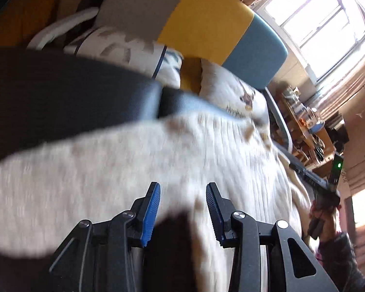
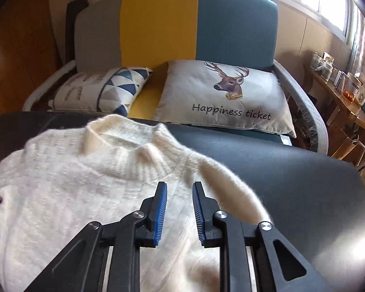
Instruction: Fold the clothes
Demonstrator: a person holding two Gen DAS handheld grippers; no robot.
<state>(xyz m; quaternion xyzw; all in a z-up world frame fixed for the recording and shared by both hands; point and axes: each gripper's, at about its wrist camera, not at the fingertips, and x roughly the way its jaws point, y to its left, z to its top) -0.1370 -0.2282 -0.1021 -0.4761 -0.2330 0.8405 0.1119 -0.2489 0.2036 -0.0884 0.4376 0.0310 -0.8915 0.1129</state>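
A fluffy white knit sweater point(image 2: 85, 182) lies spread on a dark table point(image 2: 292, 182), its collar toward the sofa. My right gripper point(image 2: 179, 187) is open just above the sweater near the right shoulder, nothing between its blue pads. In the left wrist view the picture is blurred; the same sweater point(image 1: 133, 158) fills the middle. My left gripper point(image 1: 183, 187) is open over it and holds nothing. The other gripper, held in a hand, shows at the far right point(image 1: 323, 194).
A sofa with grey, yellow and blue back panels point(image 2: 197, 24) stands behind the table. On it lie a deer cushion point(image 2: 226, 97) and a triangle-patterned cushion point(image 2: 104, 90). A cluttered wooden shelf point(image 2: 340, 85) runs under the window at right.
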